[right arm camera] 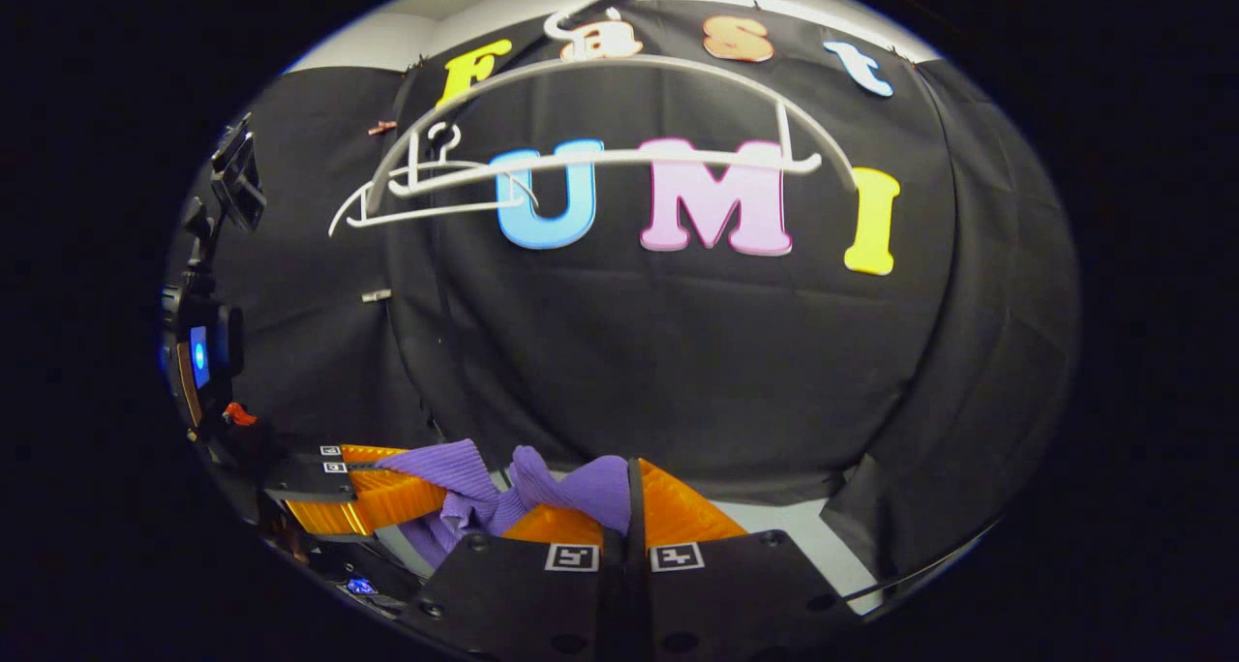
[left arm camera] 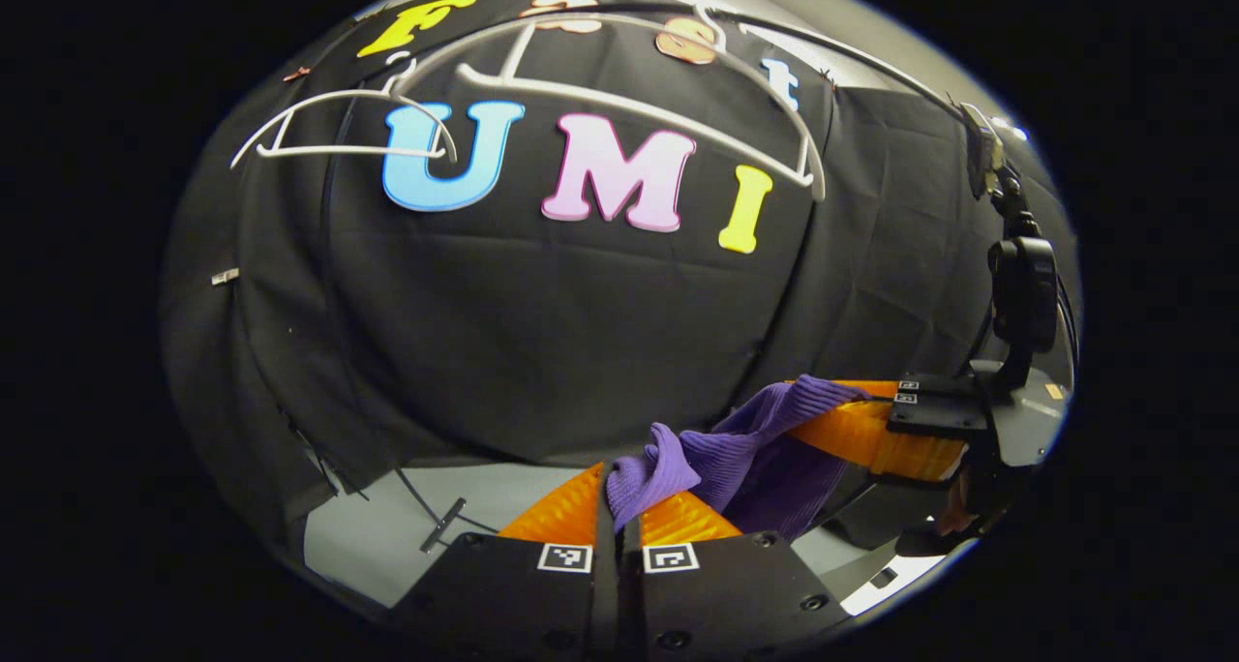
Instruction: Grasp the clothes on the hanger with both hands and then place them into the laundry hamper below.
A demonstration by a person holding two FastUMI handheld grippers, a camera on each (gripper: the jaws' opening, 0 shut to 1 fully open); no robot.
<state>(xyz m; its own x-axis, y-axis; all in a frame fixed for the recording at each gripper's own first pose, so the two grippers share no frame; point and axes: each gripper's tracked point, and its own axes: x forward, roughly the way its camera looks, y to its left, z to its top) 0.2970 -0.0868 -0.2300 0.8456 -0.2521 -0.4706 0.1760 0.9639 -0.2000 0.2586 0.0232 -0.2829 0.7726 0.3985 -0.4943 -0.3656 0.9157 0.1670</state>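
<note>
The purple garment (left arm camera: 745,449) is off the white hangers (left arm camera: 619,101) and hangs stretched between us: our left hand-held gripper (left arm camera: 619,507) and right hand-held gripper (right arm camera: 629,497) each pinch a bunched end, fingers closed on it. We judge the lowering step next; the hamper lies out of sight, so we must find it below.

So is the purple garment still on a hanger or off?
Off: the purple garment hangs bunched between the left gripper and right gripper; the white hangers above are bare.
</note>
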